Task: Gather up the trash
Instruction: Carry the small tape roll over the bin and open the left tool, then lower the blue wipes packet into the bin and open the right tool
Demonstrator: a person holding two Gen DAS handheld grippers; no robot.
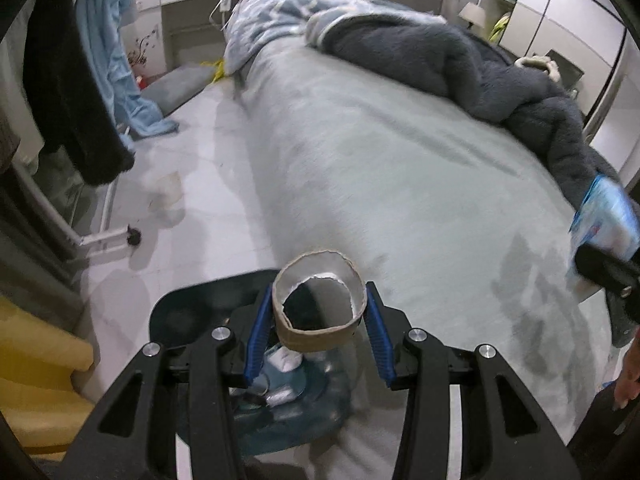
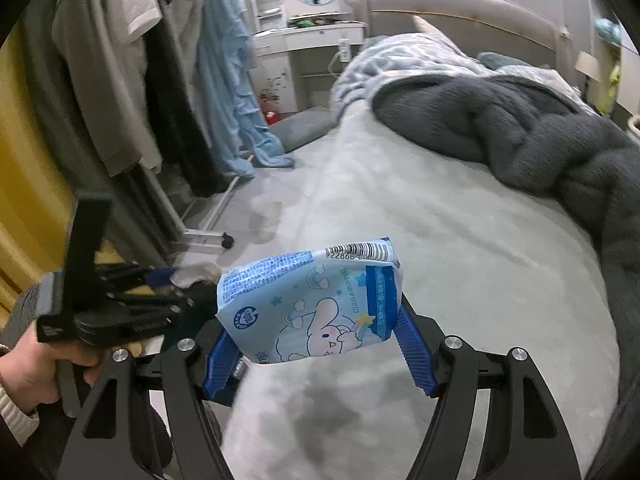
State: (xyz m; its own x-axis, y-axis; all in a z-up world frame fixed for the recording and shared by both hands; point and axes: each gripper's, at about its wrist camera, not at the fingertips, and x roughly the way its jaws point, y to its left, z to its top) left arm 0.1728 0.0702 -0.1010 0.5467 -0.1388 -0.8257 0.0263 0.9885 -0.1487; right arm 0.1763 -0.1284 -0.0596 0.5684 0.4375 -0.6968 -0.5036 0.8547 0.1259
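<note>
A bedroom seen from two hand-held grippers, both hovering over the near end of a bed (image 1: 400, 168) covered in a pale grey fleece sheet. The left gripper (image 1: 320, 320) pinches a cardboard roll core (image 1: 320, 304), torn at its inner edge, between its blue pads, one pad pressed on each side of the ring. The core sits just above a dark bin (image 1: 192, 312) standing on the floor against the near left corner of the bed, with blurred white and teal scraps (image 1: 284, 364) visible in it below the gripper. The right gripper (image 2: 312, 340) pinches a light blue tissue pack (image 2: 312, 304) printed with a white cartoon dog, stars and a barcode, its blue pads pressed on the pack's two ends. This pack hangs in the air above the near end of the bed, a little right of the bin; in the left view it shows blurred at the right edge (image 1: 604, 216). In the right view the left gripper (image 2: 120, 304) appears to the left of the pack, held by a hand (image 2: 44, 364) with a knitted cuff. On the far half of the bed lies a rumpled dark grey fleece blanket (image 2: 520, 128), and beyond it, toward the headboard, a blue patterned quilt (image 2: 408, 60). Left of the bed, across a strip of pale floor, clothes (image 2: 132, 80) hang on a wheeled rack, including a light blue garment (image 2: 228, 80) trailing to the floor.
</note>
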